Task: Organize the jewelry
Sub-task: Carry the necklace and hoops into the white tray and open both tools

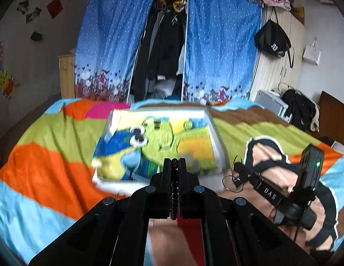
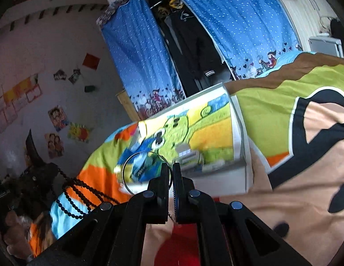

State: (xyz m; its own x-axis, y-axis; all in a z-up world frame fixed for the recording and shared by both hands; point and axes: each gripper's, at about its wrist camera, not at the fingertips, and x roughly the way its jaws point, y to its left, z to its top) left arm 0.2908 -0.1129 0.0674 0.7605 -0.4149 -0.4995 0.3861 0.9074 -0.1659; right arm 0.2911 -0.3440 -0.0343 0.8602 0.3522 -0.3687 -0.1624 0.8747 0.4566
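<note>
**Black beads and steel hoop held above the bed**

Black bead strand (image 1: 174,188) sits pinched between our left gripper (image 1: 174,161) jaws, which are nearly closed on it; in the right wrist view its loops (image 2: 78,197) hang free off that gripper over the bedspread (image 1: 38,161). Right gripper (image 2: 171,166) is clamped tight on a thin metal hoop (image 2: 136,170); the hoop juts out left of the jaws, with a fine chain between the pads lower down. From the left wrist view we see that hoop (image 1: 233,182) at the right gripper's tip, just beside our left jaws.

Both grippers are clear of the bed. A white-edged box with a cartoon frog top (image 1: 158,141) lies just ahead, blurred; small grey items on it we cannot make out. Open bedspread left and right of the box. Blue curtain wardrobe (image 1: 220,51) stands past the far bed edge, well apart. Red object (image 2: 178,243) below the jaws, unclear what.
</note>
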